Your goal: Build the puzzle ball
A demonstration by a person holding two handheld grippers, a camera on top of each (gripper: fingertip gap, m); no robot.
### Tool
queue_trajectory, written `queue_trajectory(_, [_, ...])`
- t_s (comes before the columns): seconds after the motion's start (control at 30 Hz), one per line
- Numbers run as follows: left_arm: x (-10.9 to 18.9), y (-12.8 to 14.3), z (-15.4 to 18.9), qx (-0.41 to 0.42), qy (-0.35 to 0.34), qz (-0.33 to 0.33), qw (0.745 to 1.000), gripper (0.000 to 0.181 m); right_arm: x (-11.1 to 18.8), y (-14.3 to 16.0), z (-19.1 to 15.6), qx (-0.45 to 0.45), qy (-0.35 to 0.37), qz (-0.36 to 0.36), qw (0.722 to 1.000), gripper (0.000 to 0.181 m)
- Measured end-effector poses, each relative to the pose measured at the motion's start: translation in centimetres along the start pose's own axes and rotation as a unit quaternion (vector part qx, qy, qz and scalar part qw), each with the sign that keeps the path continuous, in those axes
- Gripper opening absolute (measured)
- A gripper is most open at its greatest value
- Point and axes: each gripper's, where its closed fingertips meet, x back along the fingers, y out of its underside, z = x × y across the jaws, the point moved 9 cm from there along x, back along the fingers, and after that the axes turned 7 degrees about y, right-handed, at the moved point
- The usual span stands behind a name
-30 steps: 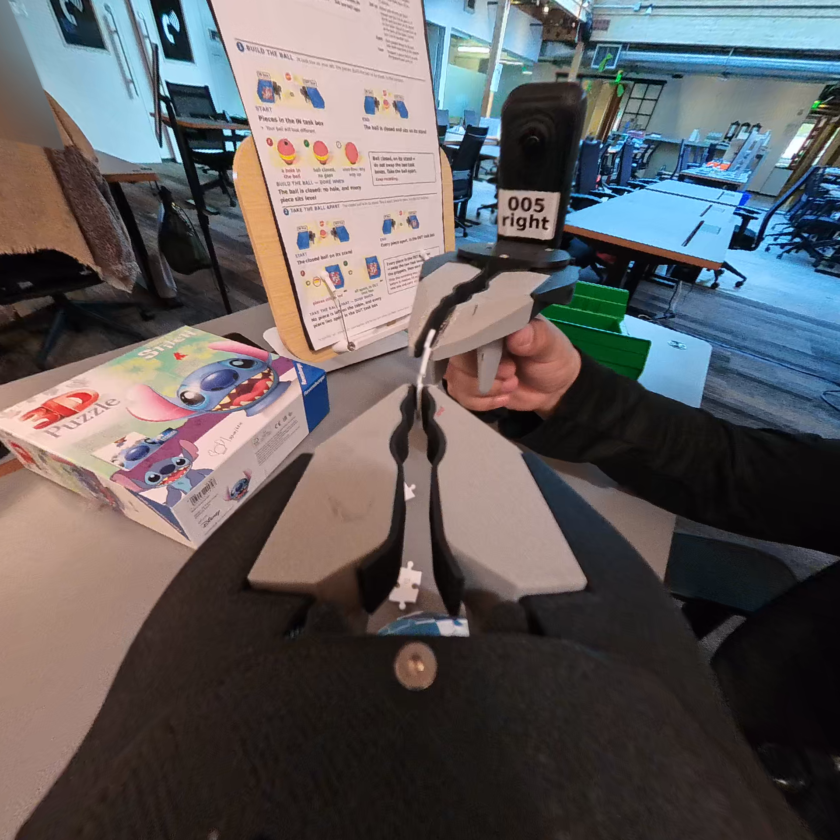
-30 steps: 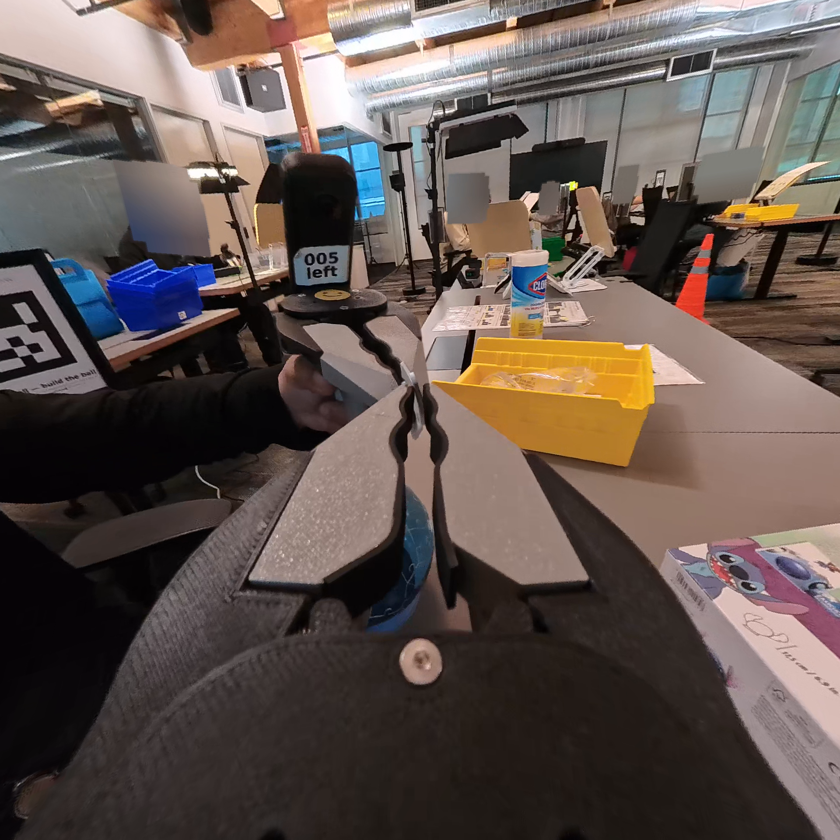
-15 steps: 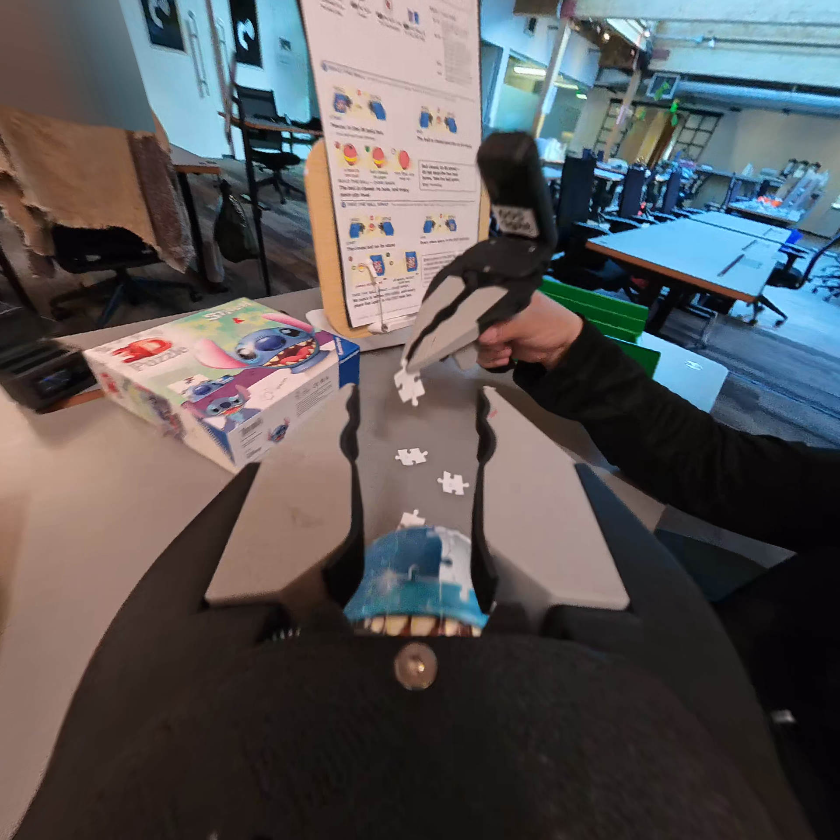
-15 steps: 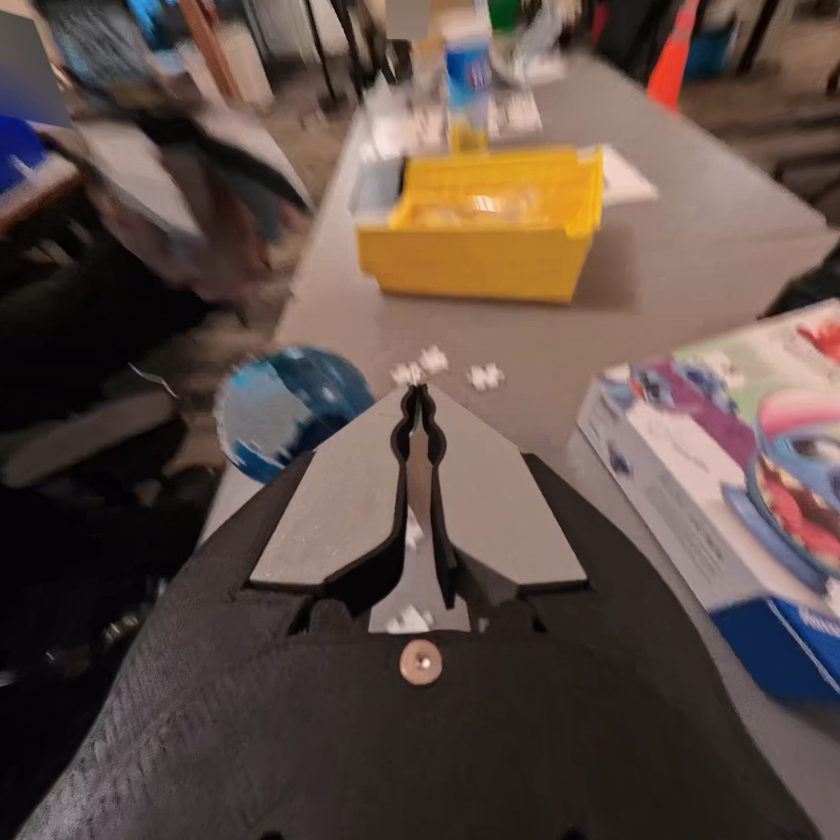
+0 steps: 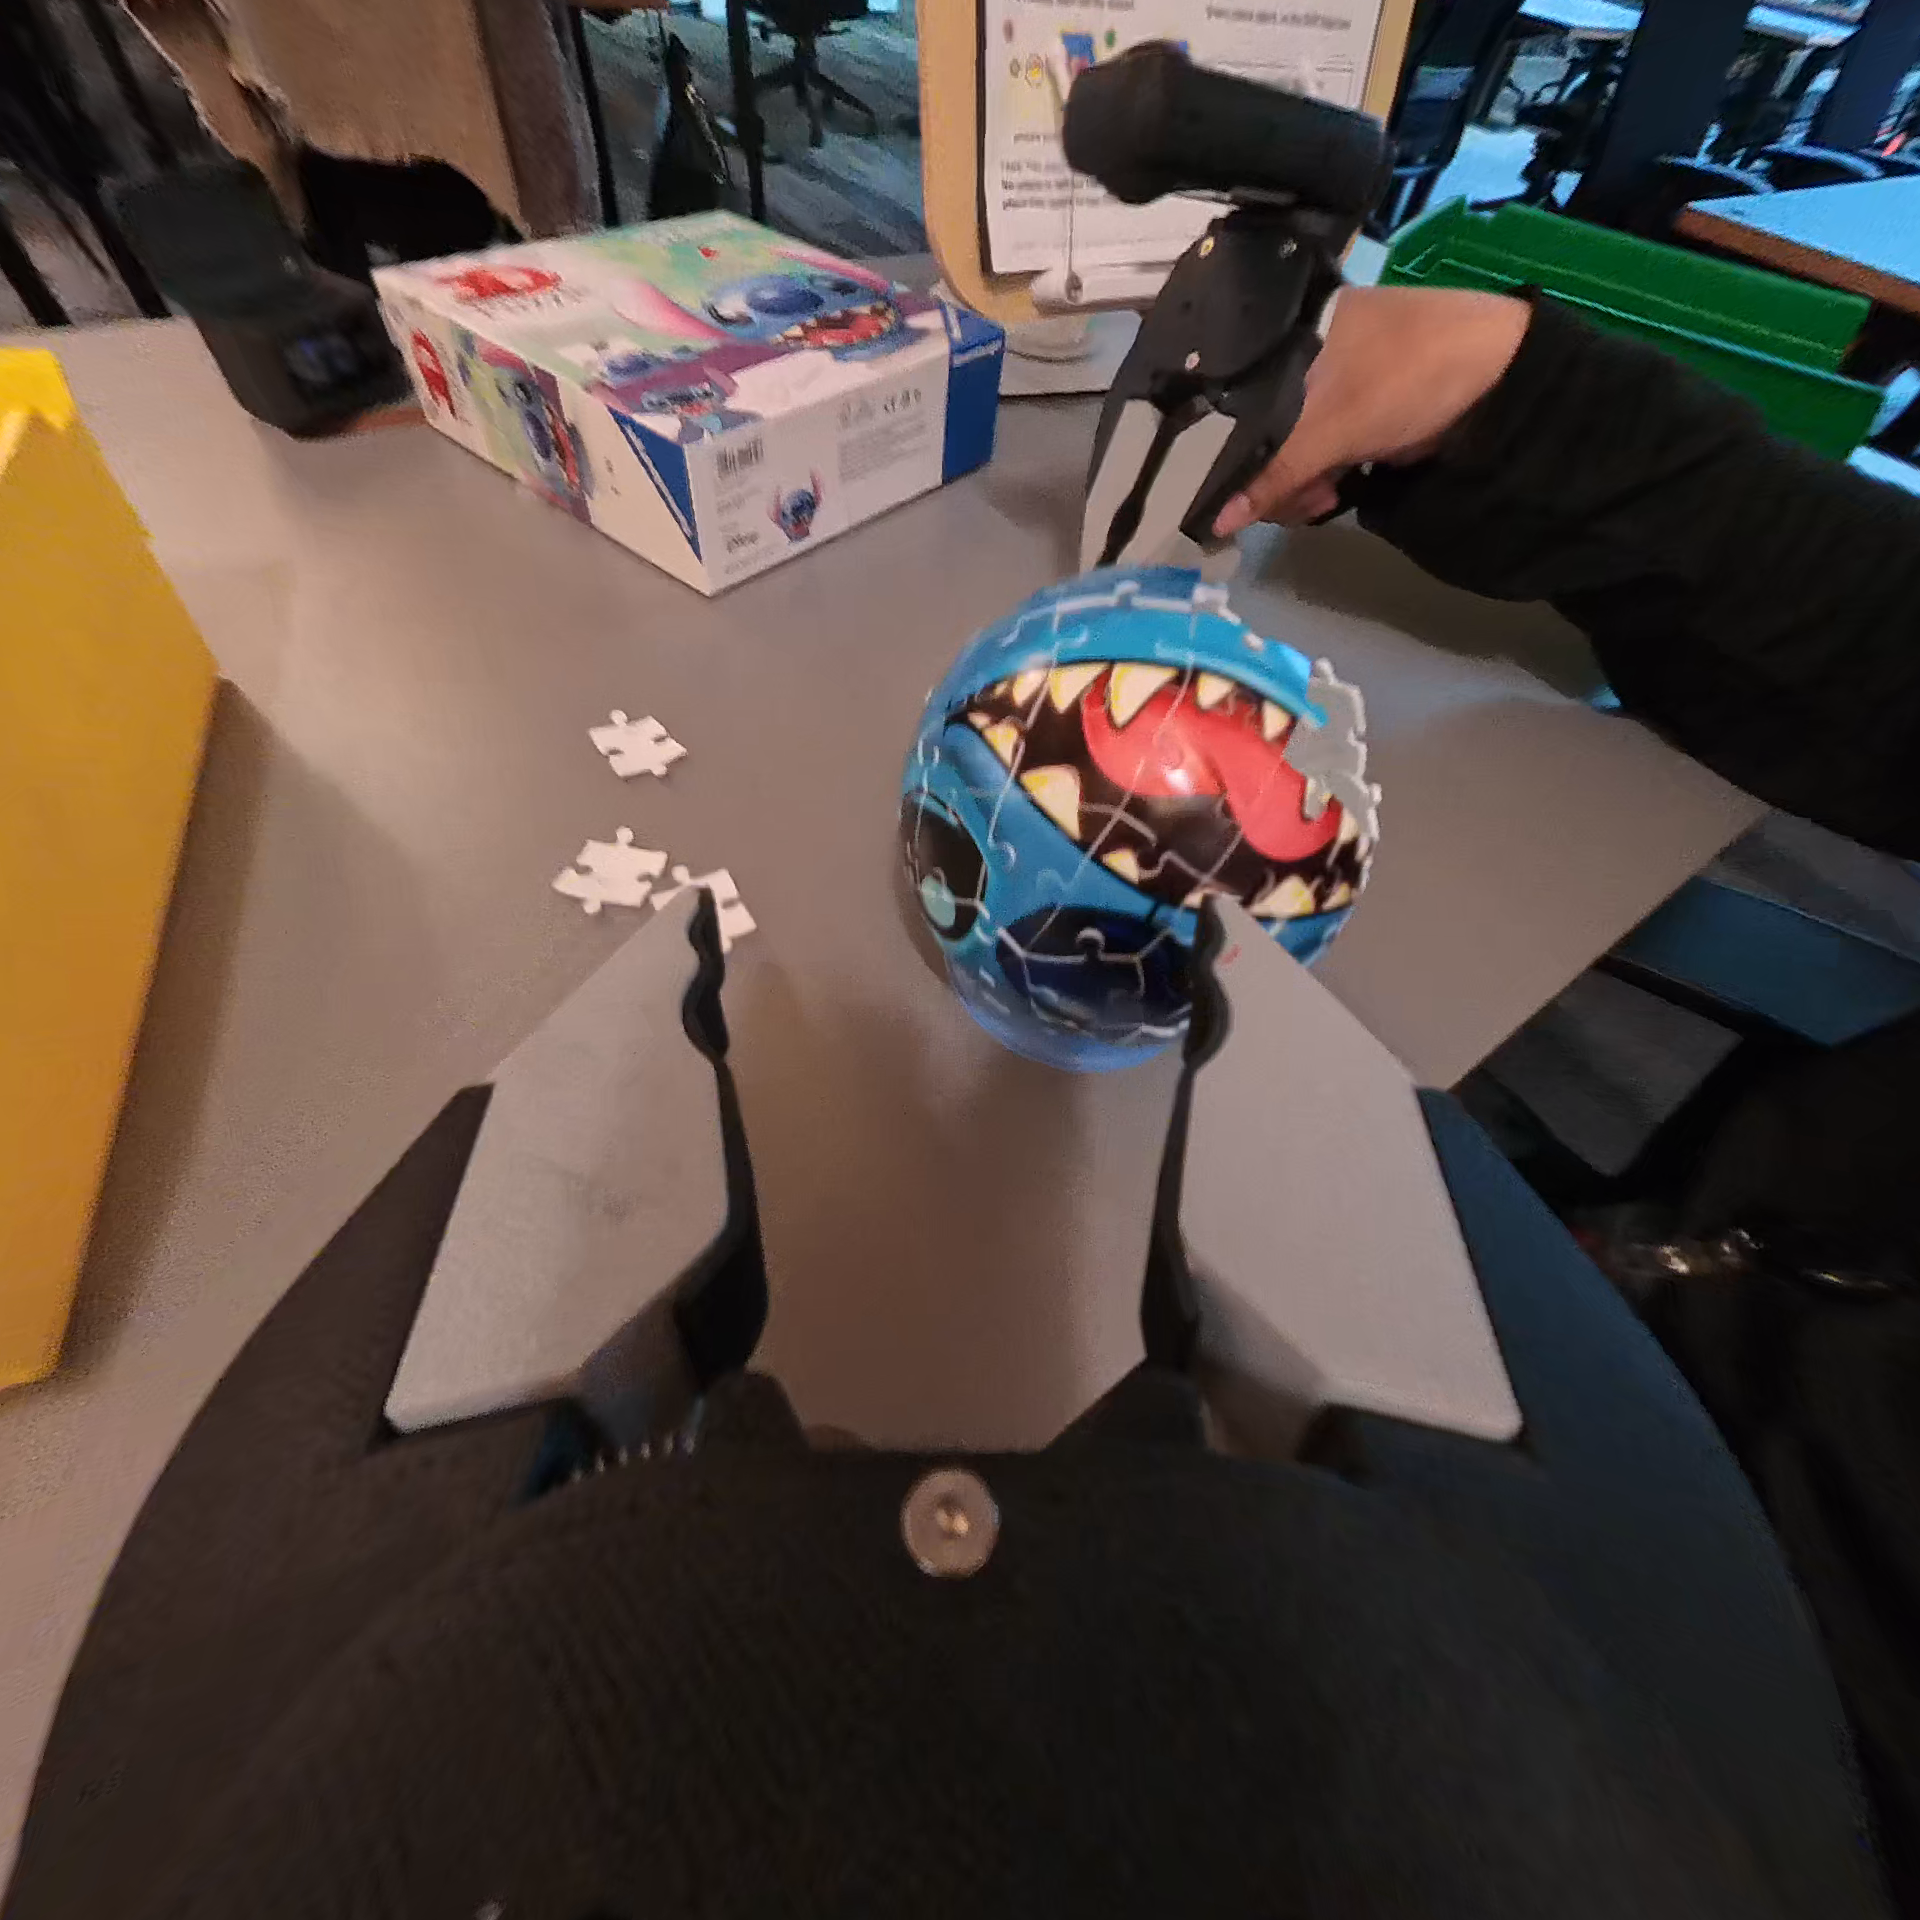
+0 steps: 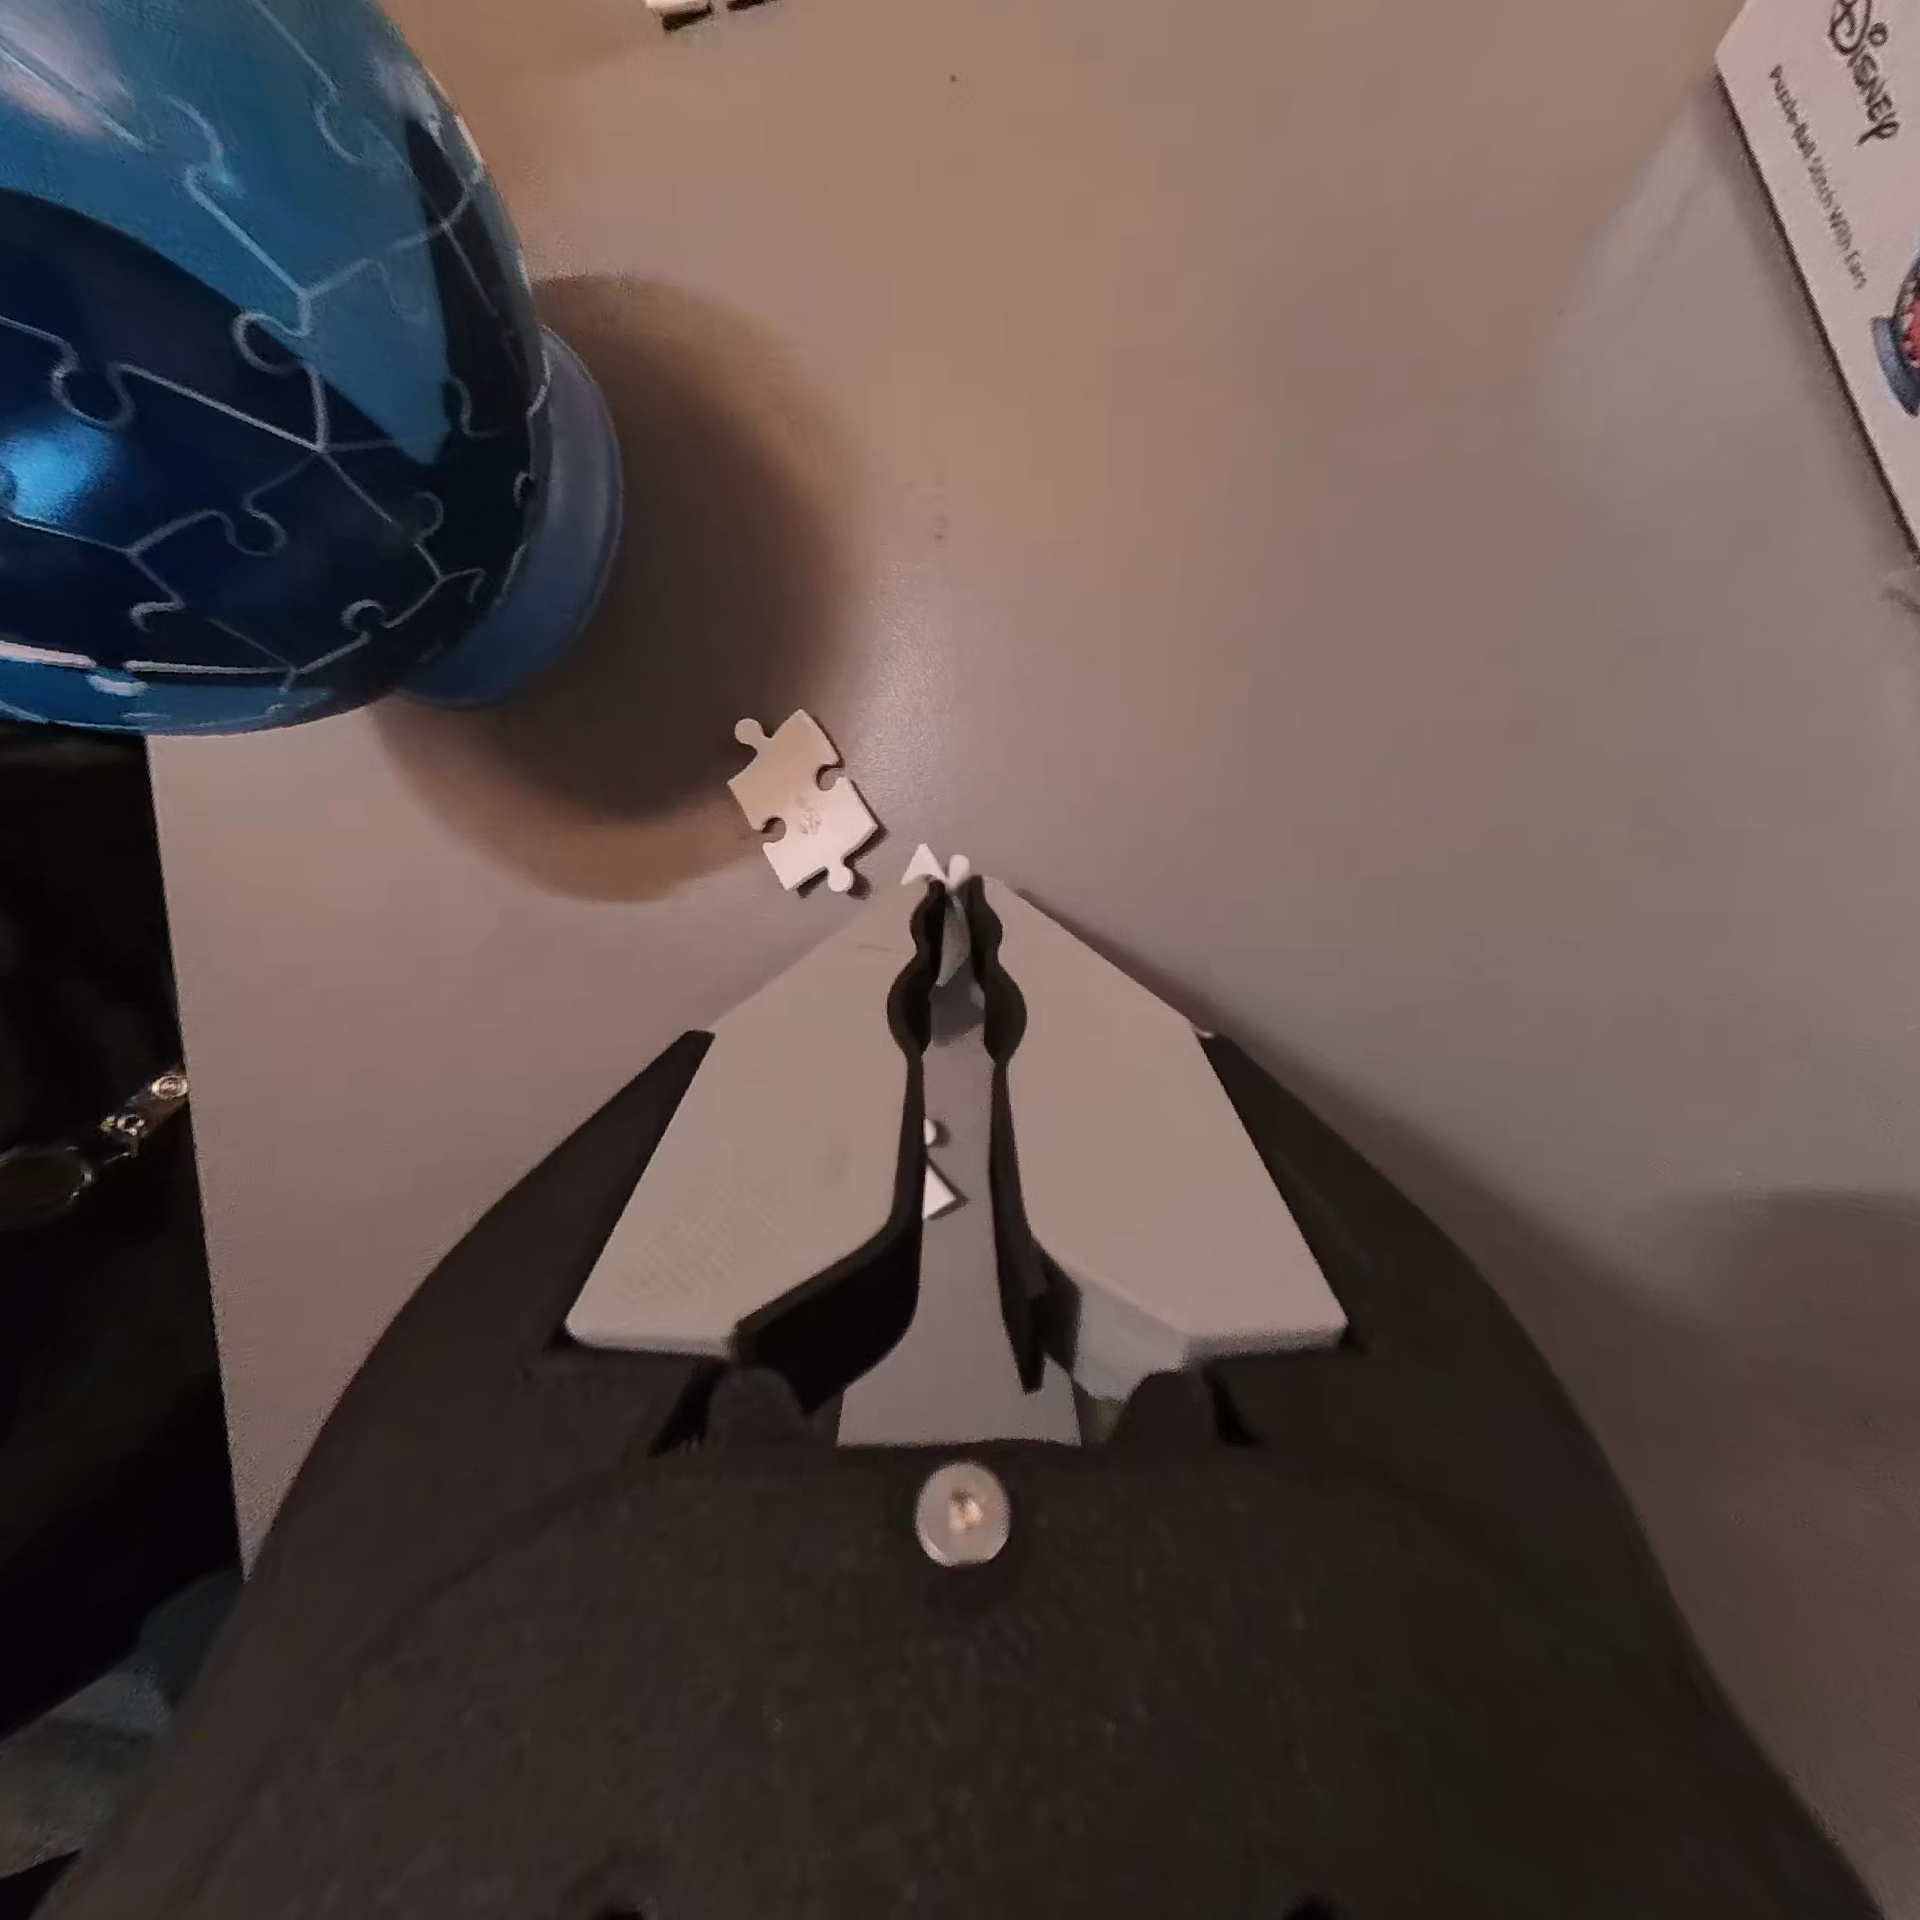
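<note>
Left wrist view: shows the left gripper (image 5: pixel 956 914) spread wide and empty, no longer sharing the pinch on the small piece held a second ago. Leaves the puzzle ball (image 5: pixel 1138 821) resting free on the grey table (image 5: pixel 343 665), centre right, with a ragged white edge at its upper right. Means a handover done, with several pieces yet to seat. Places three loose pieces (image 5: pixel 636 743) centre left, the puzzle box (image 5: pixel 686 384) above them, a yellow bin (image 5: pixel 73 883) at the left edge, and the right gripper (image 5: pixel 1132 535) nose-down behind the ball. Right wrist view: finds that gripper lowered to the table, fingers nearly together, seemingly clamped on a white piece (image 6: pixel 943 940) held edge-on. Puts another piece (image 6: pixel 805 800) flat just beside the tips, and the ball on its blue stand (image 6: pixel 566 499) upper left. Nothing between tips and ball.
</note>
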Motion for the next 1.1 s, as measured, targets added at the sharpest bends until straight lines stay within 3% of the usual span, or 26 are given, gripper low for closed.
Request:
queue_trajectory(0.17, [-0.2, 2.1, -0.5, -0.041, 0.016, 0.001, 0.999, 0.089, 1.3, 0.6, -0.9, 0.038, 0.026, 0.017, 0.999, 0.025])
queue_trajectory(0.23, [-0.7, 2.8, 0.1, -0.073, 0.049, -0.035, 0.995, 0.090, 2.3, 0.6, -2.4, 0.085, -0.001, 0.055, 0.995, 0.051])
queue_trajectory(0.33, [-1.4, 3.1, 1.1, -0.119, 0.073, -0.058, 0.988, 0.098, 3.4, 0.4, -5.3, 0.172, -0.031, 0.137, 0.975, 0.063])
queue_trajectory(0.47, [-2.3, 2.8, 2.3, -0.160, 0.097, -0.029, 0.982, 0.093, 4.5, -1.2, -7.0, 0.205, 0.022, 0.197, 0.959, 0.056])
queue_trajectory(0.57, [-3.1, 3.1, 2.8, -0.167, 0.110, -0.048, 0.979, 0.096, 6.3, -3.1, -8.3, 0.206, 0.063, 0.275, 0.937, 0.045])
queue_trajectory(0.67, [-3.8, 3.4, 2.9, -0.186, 0.083, -0.070, 0.977, 0.097, 7.5, -4.7, -10.5, 0.235, 0.120, 0.309, 0.914, 0.039])
queue_trajectory(0.83, [-4.2, 3.2, 3.1, -0.182, 0.081, -0.063, 0.978, 0.104, 5.7, -6.6, -15.4, 0.357, 0.176, 0.272, 0.876, 0.039])
queue_trajectory(0.97, [-4.3, 3.3, 3.2, -0.180, 0.081, -0.058, 0.979, 0.108, 4.5, -7.4, -16.5, 0.437, 0.269, 0.241, 0.824, 0.030])
queue_trajectory(1.1, [-4.5, 3.3, 3.4, -0.183, 0.078, -0.058, 0.978, 0.110, 3.0, -6.9, -16.9, 0.490, 0.298, 0.207, 0.793, 0.030])
